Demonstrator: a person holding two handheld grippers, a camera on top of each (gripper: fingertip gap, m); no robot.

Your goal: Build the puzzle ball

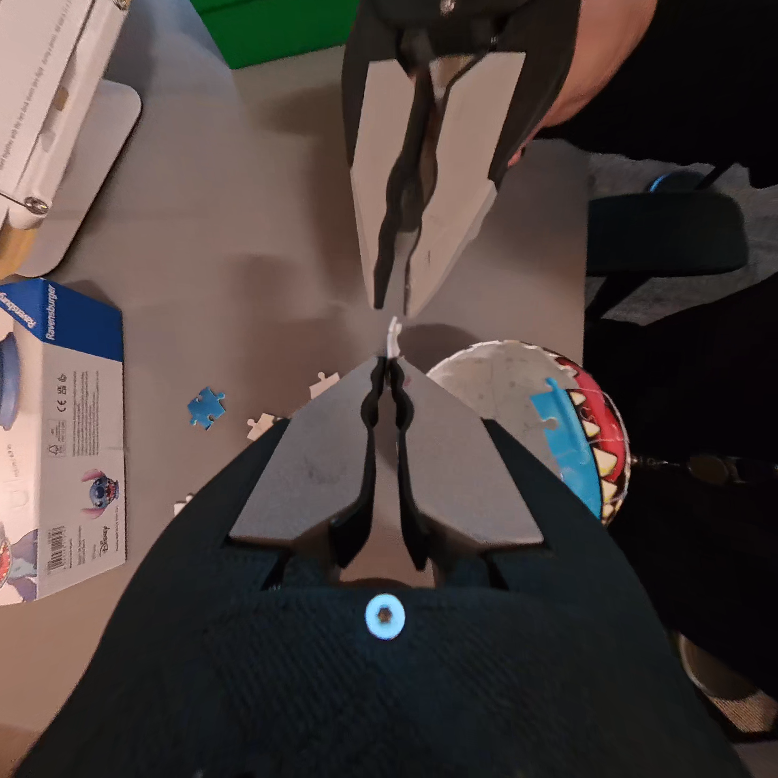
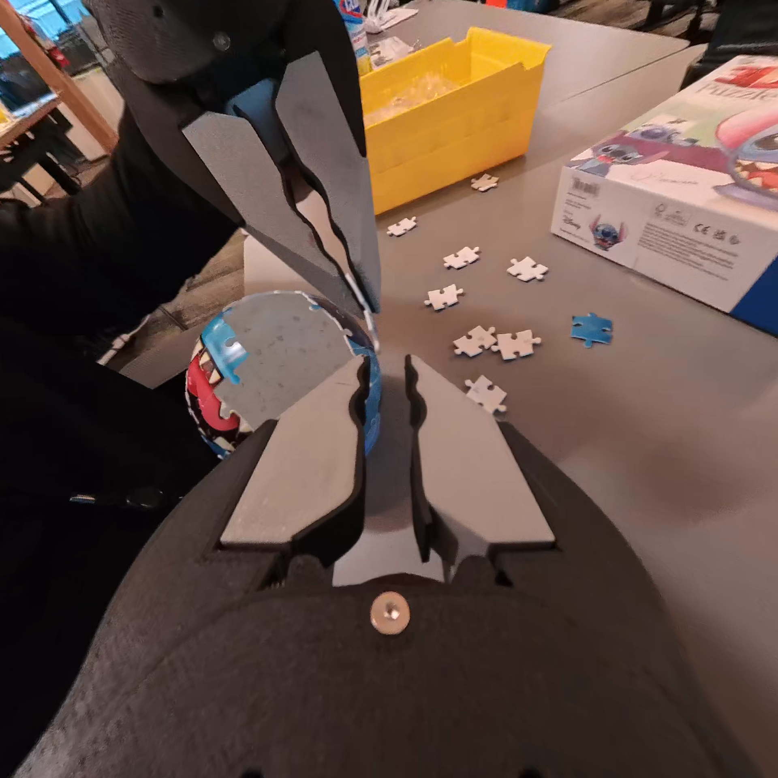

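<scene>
My left gripper is shut on a white curved puzzle piece, gripping its edge and holding it above the table. In the right wrist view the left gripper comes down from the upper left with the piece sticking out of its tips. My right gripper is open by a narrow gap and empty. Its tips face the piece, a short way from it. The half-built puzzle ball, an open shell with its grey inside up and a red mouth with teeth outside, sits just beside both grippers.
Several white face-down pieces and one blue piece lie on the grey table. The puzzle box stands at the right, a yellow bin behind. The table edge runs close by the ball. My two grippers' fingertips are within a few centimetres of each other.
</scene>
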